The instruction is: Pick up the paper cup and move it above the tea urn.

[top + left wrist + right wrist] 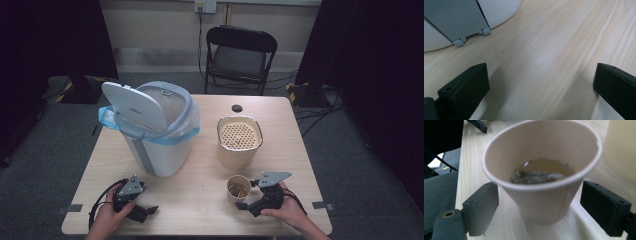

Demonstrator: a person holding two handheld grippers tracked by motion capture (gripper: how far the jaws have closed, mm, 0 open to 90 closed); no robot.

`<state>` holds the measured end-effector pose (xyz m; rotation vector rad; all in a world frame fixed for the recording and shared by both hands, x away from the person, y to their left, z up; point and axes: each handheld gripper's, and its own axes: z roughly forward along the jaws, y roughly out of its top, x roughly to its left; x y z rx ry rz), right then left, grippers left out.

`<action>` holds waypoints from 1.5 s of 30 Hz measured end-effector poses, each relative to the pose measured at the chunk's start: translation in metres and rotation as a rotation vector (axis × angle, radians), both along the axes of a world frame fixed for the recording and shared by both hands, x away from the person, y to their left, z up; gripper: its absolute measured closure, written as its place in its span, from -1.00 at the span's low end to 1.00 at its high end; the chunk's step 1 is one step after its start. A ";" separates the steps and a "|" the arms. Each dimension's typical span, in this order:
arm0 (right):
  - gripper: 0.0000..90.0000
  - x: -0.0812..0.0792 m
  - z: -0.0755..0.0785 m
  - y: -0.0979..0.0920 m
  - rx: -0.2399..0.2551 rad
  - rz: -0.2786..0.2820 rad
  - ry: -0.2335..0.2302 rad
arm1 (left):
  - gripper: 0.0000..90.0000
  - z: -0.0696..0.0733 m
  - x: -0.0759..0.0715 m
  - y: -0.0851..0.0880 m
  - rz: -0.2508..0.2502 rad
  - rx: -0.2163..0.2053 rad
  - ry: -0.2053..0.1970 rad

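Right between the spread jaws of the right gripper sits the paper cup, upright on the table, not pinched yet. The left gripper, jaws wide apart too, has nothing between them.

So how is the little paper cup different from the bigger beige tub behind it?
The paper cup is small, round and open-topped, with liquid and something soggy inside; the beige tub is much larger, squarish with rounded corners, and capped by a perforated insert. The cup stands between the open jaws of the right claw; the tub stands alone farther back. Both are pale beige and upright on the wooden table.
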<state>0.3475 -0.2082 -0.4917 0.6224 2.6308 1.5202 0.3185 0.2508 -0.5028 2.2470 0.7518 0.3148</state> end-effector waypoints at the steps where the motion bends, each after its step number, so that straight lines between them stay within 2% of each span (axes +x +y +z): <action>1: -0.67 0.001 0.001 0.003 0.009 0.002 -0.003 | -1.00 0.000 0.000 0.000 0.001 -0.001 0.001; 22: -0.49 0.007 -0.004 0.014 0.049 0.021 -0.053 | -1.00 0.000 -0.001 0.000 0.004 -0.004 0.001; 28: -0.44 0.006 -0.003 0.016 0.046 0.023 -0.070 | -1.00 0.000 -0.001 0.000 0.005 -0.004 0.001; 38: -0.41 0.005 0.000 0.011 0.015 0.023 -0.091 | -1.00 0.000 -0.001 0.000 0.005 -0.002 0.002; 41: -0.41 0.006 0.003 0.004 -0.012 0.010 -0.088 | -1.00 0.000 -0.001 0.000 0.006 -0.002 0.002; 45: -0.40 0.009 0.008 -0.004 -0.018 -0.006 -0.093 | -1.00 0.000 -0.001 0.000 0.006 -0.001 0.002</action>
